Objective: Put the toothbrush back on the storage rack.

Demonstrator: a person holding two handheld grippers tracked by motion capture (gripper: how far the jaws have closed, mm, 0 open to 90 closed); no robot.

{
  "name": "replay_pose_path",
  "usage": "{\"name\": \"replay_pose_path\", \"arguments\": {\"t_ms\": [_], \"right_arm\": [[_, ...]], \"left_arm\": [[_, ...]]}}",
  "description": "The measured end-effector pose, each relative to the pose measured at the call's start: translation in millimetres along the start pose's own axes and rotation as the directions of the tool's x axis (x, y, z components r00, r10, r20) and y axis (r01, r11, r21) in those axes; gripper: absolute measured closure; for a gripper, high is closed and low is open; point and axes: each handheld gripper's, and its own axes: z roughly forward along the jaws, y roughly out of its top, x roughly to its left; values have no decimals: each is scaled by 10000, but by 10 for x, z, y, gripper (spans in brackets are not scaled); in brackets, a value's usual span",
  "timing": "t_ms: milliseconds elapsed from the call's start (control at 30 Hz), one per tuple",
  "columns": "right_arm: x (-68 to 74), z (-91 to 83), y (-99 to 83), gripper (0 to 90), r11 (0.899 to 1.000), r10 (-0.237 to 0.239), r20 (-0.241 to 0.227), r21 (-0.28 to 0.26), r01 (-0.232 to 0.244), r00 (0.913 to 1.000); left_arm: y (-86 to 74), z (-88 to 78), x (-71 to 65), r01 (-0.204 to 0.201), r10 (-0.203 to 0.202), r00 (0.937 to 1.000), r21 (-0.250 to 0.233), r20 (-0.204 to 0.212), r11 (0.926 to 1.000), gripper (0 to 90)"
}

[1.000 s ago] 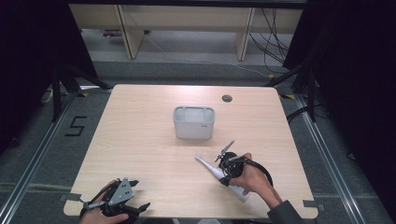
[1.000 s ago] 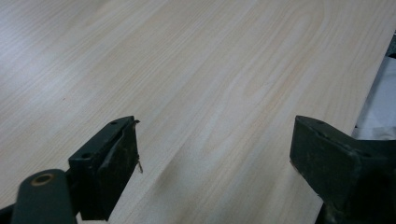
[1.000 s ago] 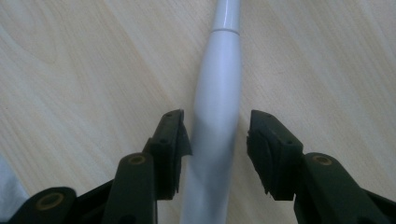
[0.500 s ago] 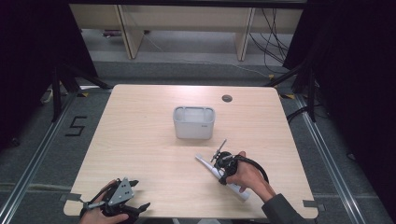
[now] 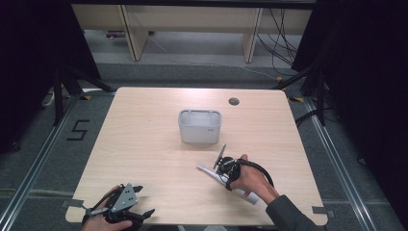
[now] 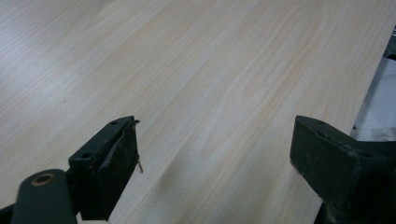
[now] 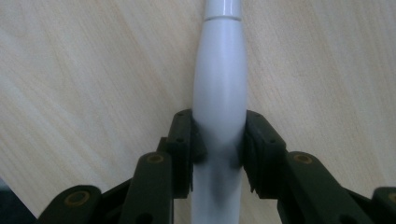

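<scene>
Right gripper view has the right gripper (image 7: 219, 144) clamping a white handle (image 7: 219, 93), both ends cropped.

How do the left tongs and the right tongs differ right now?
The right tongs have just been closing and now pinch a long white handle-like object lying on the table; the left tongs stand wide open with bare wood between them. In the high view the right tongs work near the table's middle, below the white bin, while the left tongs sit at the near edge. Both have black jaws.
</scene>
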Motion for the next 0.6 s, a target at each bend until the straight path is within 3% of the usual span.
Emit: {"name": "replay_pose_path", "arguments": {"t_ms": [33, 67, 100, 133, 233, 267, 333, 467, 533, 600], "right_arm": [[2, -1, -2, 664, 10000, 72, -15, 7, -72, 10000], [12, -4, 4, 664, 9999, 135, -7, -9, -135, 9999], [-14, 3, -2, 664, 9997, -225, 79, -115, 226, 9997], [11, -2, 1, 665, 10000, -4, 63, -10, 4, 10000], [10, 0, -4, 665, 9999, -166, 54, -32, 166, 9998], [25, -7, -11, 666, 10000, 24, -27, -37, -24, 10000], [23, -38, -29, 666, 9995, -192, 20, -242, 193, 9998], [60, -280, -130, 667, 9932, -217, 68, -1146, 223, 9997], [72, -332, -145, 667, 9924, -55, 94, -1228, 66, 9999], [66, -464, -191, 667, 9782, -131, 91, -2070, 147, 9999]], "left_arm": [[5, -13, 13, -117, 117, 9999, 243, 9, 9996, 147], [3, -8, 13, -138, 140, 9998, 208, -107, 9997, 148], [7, -14, 14, -130, 130, 9999, 224, -7, 9997, 148], [1, 0, 2, -10, 10, 10000, -10, -7, 10000, 148], [14, -23, 12, -85, 85, 10000, 171, -6, 9998, 148], [11, -18, 10, -90, 92, 9997, 92, -211, 9999, 148], [12, -22, 14, -99, 101, 9998, 119, -168, 9999, 147], [8, -5, 3, -111, 111, 9999, 54, -24, 9999, 148], [11, -5, 0, -122, 123, 9999, 42, -38, 9999, 147], [10, -4, 1, -105, 105, 9999, 39, -35, 9999, 148]]}}
